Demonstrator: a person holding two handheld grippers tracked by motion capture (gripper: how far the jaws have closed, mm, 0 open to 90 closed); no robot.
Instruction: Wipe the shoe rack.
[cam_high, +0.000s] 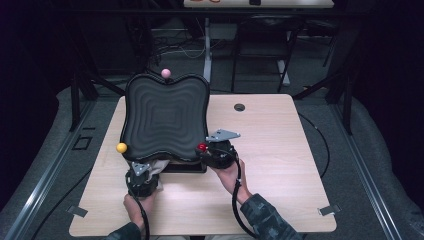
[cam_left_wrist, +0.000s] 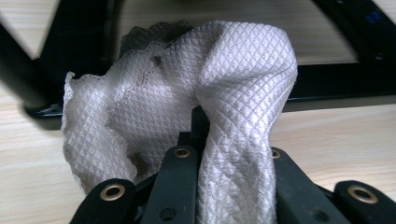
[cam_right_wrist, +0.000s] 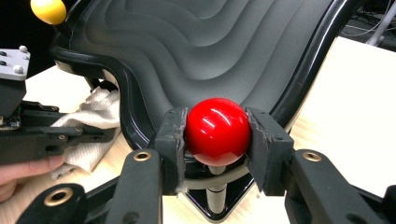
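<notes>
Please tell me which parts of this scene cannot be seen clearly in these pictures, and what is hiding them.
- Left gripper, left gripper view: the white cloth it pinches drapes over the jaw tips.
- Frame under the wavy black board, high view: the board covers it.
- Stem under the red ball, right gripper view: the right gripper clamps the ball and masks most of it.
- Pink ball, high view: too small to see its mount.

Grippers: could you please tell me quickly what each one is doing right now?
Left gripper: shut on the white cloth.
Right gripper: shut on the red ball.
</notes>
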